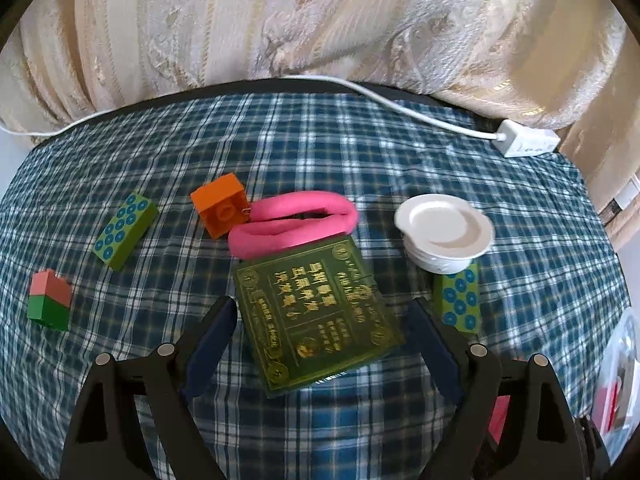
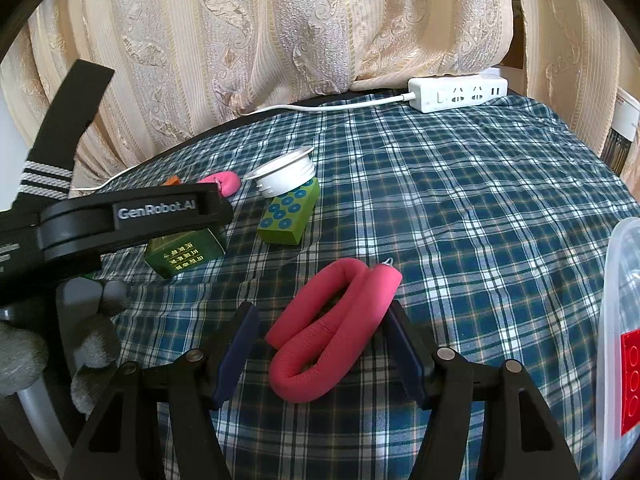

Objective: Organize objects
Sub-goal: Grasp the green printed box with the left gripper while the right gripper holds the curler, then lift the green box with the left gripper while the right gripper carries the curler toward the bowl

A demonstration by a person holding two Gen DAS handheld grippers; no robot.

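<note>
Left wrist view: The left gripper (image 1: 320, 320) hung with its jaws spread wide over a green box with gold lettering (image 1: 316, 316), pinching nothing; the pads stood clear of the box on either side.
Scattered on the desk: On the plaid cloth (image 1: 360, 152) lay a pink foam loop (image 1: 292, 224) touching the box's far edge, an orange block (image 1: 220, 204) just beside it, a green block with blue dots (image 1: 126, 230), a pink-and-green block (image 1: 50, 300), a white lid (image 1: 446, 232) and, at its near side, a second dotted block (image 1: 458, 298).
Right wrist view: The right gripper (image 2: 320, 344) stood part-spread around a darker pink foam loop (image 2: 332, 328); its right pad looked to be touching the foam, the left pad apart, so no firm pinch showed.
Neighbour: The left gripper's black body crossed the frame above the green box, held by a grey-gloved hand (image 2: 94, 328).
Bin: A clear container (image 2: 616, 320) at the right edge held a red brick (image 2: 634, 380).
Progress: By my reckoning the sorting had barely begun; one brick was stowed, nearly everything else was left on the cloth.
Hidden: The container was cut off by the frame, so its contents were mostly unseen; the orange block and the far foam loop were half hidden behind the left gripper's body in the right view.
</note>
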